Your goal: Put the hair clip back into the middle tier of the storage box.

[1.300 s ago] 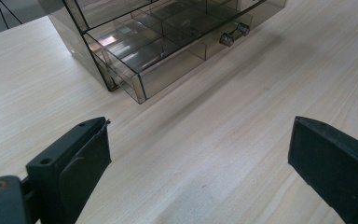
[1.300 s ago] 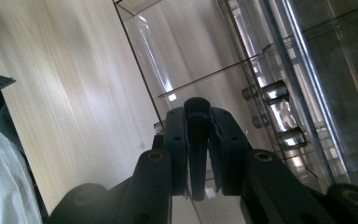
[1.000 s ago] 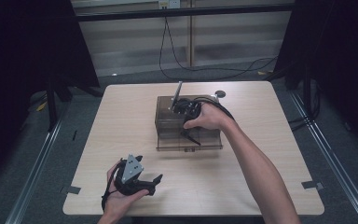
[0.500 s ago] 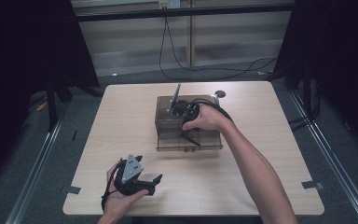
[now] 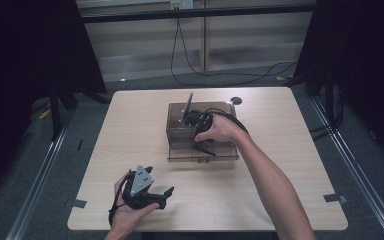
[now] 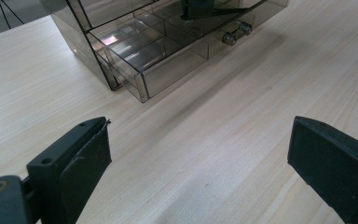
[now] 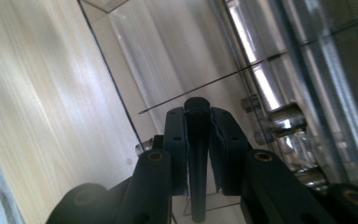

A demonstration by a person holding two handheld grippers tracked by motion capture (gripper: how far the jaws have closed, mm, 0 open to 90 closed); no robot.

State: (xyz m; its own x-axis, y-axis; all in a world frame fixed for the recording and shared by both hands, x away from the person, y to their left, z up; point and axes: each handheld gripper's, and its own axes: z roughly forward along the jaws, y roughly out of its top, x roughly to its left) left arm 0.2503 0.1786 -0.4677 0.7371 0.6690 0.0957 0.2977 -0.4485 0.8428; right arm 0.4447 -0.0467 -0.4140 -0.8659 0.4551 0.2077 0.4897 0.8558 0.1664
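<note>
A smoky clear drawer box (image 5: 180, 131) stands at the middle of the table, its lower drawer (image 6: 154, 56) pulled out toward me, with two metal knobs (image 6: 233, 34) on its front. My right gripper (image 5: 200, 125) hangs over the box, held in a hand. Its jaws are shut on a slim black pen-like stick (image 7: 197, 177), and in the right gripper view the right gripper (image 7: 196, 122) points down along the clear walls. My left gripper (image 5: 159, 184) rests near the table's front left, open. The left gripper (image 6: 200, 140) has bare wood between its pads.
The light wooden table (image 5: 280, 165) has free room on the right and in front of the box. A small dark round hole (image 5: 236, 100) sits near the far edge. Cables (image 5: 220, 75) lie on the floor beyond.
My right hand has drifted slightly toward the near side over the box. The left gripper has stayed where it was.
</note>
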